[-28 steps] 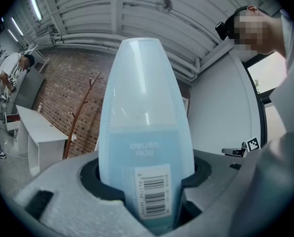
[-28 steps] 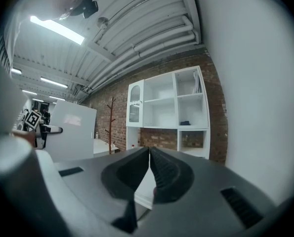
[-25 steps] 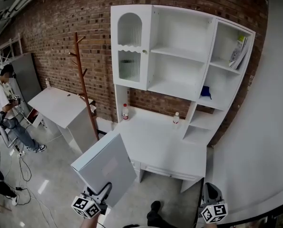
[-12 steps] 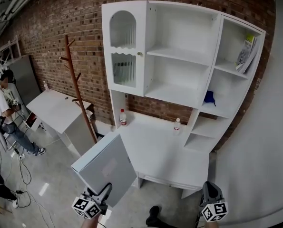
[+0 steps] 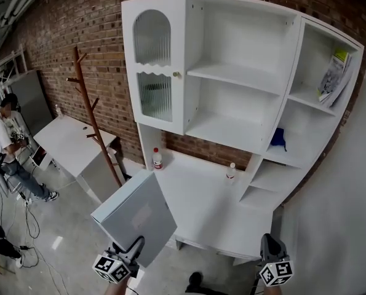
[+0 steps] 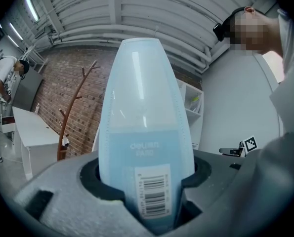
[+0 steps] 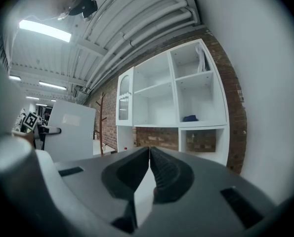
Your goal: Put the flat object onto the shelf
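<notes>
One folder (image 6: 144, 107) held — not yet on the shelf (image 5: 232, 78).
My left gripper (image 6: 146, 181) pinches the pale blue folder upright by its barcoded end; my right gripper (image 7: 149, 164) is pressed together, empty. Beyond, the white shelf stands against a brick wall (image 5: 78, 23) over a desk (image 5: 201, 201) — the folder is in the air before the desk's front corner.

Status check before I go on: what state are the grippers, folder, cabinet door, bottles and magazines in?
left gripper: shut on blue folder
blue folder: held by its lower edge, not yet shelved
right gripper: shut, empty
cabinet door: closed
red-label bottle: upright on the desk
small bottle: upright on the desk
magazines: leaning in the top right compartment
</notes>
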`<state>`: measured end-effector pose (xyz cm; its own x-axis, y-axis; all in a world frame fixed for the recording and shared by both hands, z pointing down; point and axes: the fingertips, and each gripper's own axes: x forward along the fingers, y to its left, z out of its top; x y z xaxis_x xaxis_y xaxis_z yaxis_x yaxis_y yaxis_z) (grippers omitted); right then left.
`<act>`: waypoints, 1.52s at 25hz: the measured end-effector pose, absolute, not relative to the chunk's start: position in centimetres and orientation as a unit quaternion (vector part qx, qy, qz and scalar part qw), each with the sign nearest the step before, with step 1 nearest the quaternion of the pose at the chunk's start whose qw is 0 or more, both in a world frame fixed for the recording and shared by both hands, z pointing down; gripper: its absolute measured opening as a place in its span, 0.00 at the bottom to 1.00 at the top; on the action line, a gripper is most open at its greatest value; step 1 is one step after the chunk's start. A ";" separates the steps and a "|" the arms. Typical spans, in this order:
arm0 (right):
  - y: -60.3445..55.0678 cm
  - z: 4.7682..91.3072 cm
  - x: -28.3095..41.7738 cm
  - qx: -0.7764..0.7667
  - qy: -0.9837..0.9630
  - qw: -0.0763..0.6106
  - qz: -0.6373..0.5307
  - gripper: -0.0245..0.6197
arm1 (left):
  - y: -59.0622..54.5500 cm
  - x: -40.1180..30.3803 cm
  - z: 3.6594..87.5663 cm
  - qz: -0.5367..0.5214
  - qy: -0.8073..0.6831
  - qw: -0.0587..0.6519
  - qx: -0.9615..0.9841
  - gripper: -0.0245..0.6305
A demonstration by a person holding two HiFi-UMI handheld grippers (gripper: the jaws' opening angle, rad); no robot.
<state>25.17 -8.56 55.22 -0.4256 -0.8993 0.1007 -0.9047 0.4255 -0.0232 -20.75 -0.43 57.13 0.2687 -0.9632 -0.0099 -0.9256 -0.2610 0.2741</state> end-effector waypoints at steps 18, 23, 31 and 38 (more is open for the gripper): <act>-22.9 55.6 27.2 0.510 -0.858 0.037 0.040 0.08 | -14.1 -16.1 55.3 -0.104 -0.599 0.100 0.787 0.50; -24.7 55.6 27.8 0.508 -0.859 0.033 0.042 0.08 | -15.8 -15.2 54.8 -0.103 -0.603 0.101 0.785 0.50; -25.9 56.1 27.1 0.505 -0.861 0.032 0.052 0.08 | -17.4 -14.6 53.9 -0.120 -0.590 0.110 0.791 0.49; -25.9 55.7 26.1 0.521 -0.852 0.033 0.049 0.08 | -19.5 -14.5 51.9 -0.111 -0.564 0.093 0.813 0.50</act>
